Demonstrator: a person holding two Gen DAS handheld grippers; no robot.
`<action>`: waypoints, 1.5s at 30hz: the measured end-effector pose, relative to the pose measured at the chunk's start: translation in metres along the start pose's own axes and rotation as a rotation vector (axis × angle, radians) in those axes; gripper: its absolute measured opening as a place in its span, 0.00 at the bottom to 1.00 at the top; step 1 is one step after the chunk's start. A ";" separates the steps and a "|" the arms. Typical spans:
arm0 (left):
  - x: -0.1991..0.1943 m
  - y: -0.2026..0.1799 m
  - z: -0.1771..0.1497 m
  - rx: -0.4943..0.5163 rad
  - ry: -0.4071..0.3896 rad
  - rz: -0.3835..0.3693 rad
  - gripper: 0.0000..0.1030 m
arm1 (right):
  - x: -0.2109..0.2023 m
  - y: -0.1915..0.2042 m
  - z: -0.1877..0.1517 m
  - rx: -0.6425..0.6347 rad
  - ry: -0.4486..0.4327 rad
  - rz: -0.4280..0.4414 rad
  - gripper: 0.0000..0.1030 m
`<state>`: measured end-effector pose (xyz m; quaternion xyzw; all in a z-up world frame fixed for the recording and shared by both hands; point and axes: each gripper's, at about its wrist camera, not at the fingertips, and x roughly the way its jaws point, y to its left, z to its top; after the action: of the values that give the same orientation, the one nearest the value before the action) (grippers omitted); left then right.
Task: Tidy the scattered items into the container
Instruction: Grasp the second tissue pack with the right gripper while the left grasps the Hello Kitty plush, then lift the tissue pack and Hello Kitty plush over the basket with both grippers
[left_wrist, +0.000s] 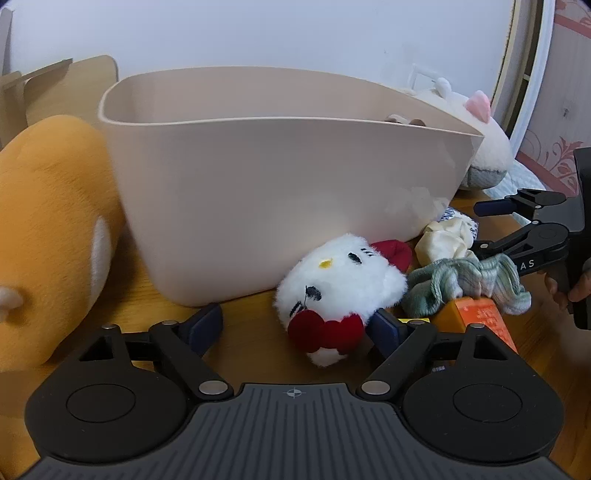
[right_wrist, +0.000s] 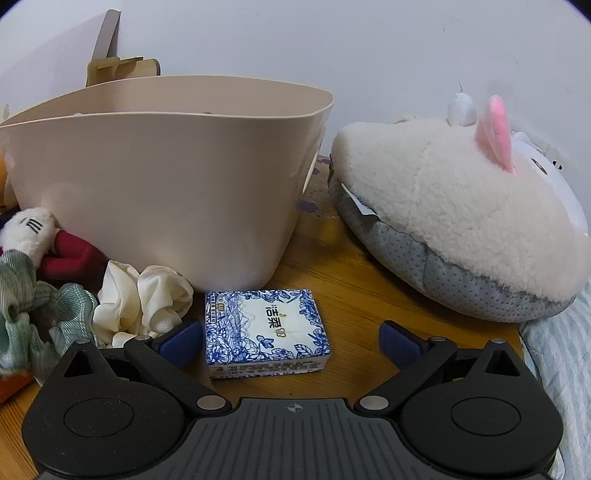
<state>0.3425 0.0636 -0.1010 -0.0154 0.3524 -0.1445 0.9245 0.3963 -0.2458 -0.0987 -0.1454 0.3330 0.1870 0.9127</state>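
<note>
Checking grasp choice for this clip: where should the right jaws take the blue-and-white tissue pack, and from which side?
Grip the tissue pack across its two short side edges, coming from the front and above. It lies flat on the table, lined up between the open right gripper jaws, with clear wood on its right.

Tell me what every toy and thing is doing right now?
beige bin: upright on the table.
white kitty plush: lying in front of the bin, between the open jaws of the left gripper, not squeezed.
tissue pack: flat on the table, between the open jaws of the right gripper, not squeezed.
cream cloth: crumpled.
green cloth: crumpled.
white slipper: tipped on its side.
</note>
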 end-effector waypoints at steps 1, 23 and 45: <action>0.002 -0.002 0.001 -0.003 0.000 -0.005 0.83 | -0.001 0.000 -0.001 -0.001 -0.003 0.000 1.00; 0.011 -0.021 0.005 -0.034 0.013 -0.098 0.38 | -0.013 0.012 -0.004 -0.010 -0.029 0.035 0.61; -0.045 -0.030 -0.003 -0.049 -0.076 -0.097 0.38 | -0.085 0.016 -0.008 -0.004 -0.111 -0.001 0.60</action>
<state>0.3007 0.0479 -0.0698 -0.0606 0.3193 -0.1796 0.9285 0.3248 -0.2558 -0.0503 -0.1367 0.2816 0.1948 0.9295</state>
